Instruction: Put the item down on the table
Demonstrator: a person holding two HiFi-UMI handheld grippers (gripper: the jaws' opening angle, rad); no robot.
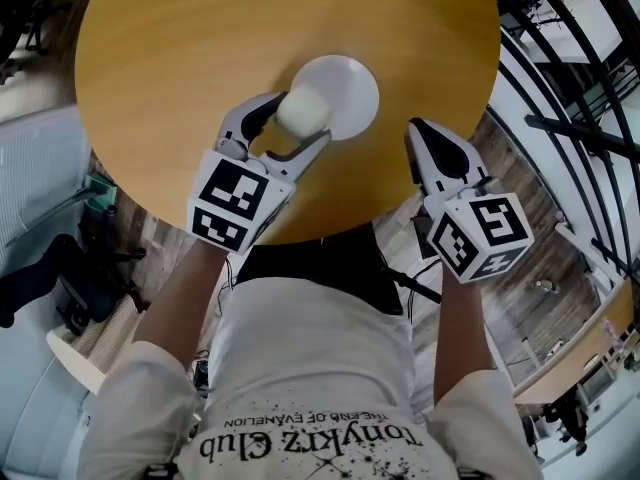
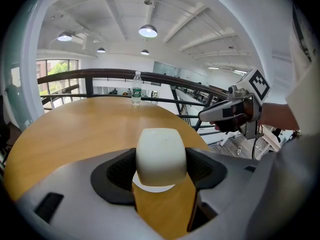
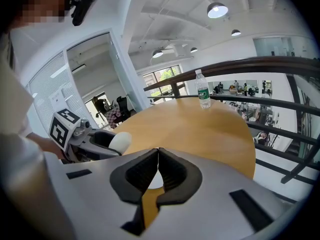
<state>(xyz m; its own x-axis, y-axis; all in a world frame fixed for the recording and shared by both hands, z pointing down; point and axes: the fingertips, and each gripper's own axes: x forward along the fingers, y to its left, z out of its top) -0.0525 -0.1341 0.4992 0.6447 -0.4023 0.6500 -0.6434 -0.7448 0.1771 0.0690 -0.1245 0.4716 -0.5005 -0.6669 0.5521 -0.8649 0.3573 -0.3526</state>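
Over the near half of the round wooden table (image 1: 180, 88), as seen from the head view, a white cup (image 1: 303, 111) is held crosswise in the left gripper (image 1: 300, 120), partly overlapping a white saucer (image 1: 350, 83) that lies on the tabletop. Whether the cup already rests on the saucer cannot be told from above. The chief risk is judged to be an early release: if the jaws are spread while the cup is off the surface or half over the saucer's rim, it could be dropped, tipped or rolled, and the saucer could be knocked aside. The right gripper (image 1: 418, 133) is held just beside the table's edge, apart from both. From the left gripper view, the jaws are seen spread only as wide as the cup, with both dark pads pressed against its sides, and the saucer is glimpsed just below it. A water bottle (image 2: 136, 89) stands at the far edge, well clear. From the right gripper view, that gripper's jaws are seen pressed together at their tips with nothing between them, so no support is given to the cup.
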